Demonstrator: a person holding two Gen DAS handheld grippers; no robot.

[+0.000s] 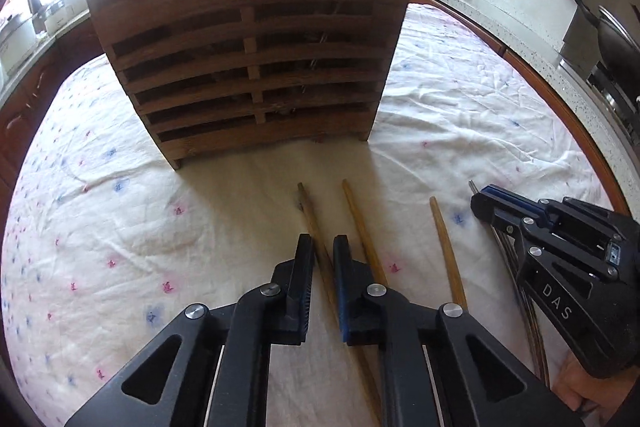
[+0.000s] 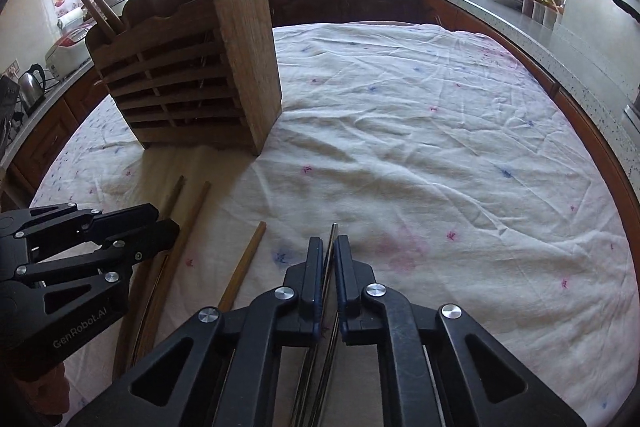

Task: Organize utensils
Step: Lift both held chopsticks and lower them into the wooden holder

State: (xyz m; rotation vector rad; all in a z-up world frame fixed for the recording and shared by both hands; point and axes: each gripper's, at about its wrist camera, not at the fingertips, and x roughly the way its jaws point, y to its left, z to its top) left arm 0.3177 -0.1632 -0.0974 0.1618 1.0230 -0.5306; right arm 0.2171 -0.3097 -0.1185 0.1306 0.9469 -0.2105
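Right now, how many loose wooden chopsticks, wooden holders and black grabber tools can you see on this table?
Wooden chopsticks lying on the cloth: 3
Wooden holder: 1
Grabber tools: 2, the left gripper and the right gripper
Total: 6
Not counted: the thin metal sticks in the right gripper, too bunched to count.

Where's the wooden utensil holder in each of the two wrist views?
Left wrist: the wooden utensil holder stands top centre, slatted front toward the camera.
Right wrist: it stands upper left, turned so that its plain side panel shows.
Shared landmark: the loose wooden chopstick lying alone on the tablecloth.
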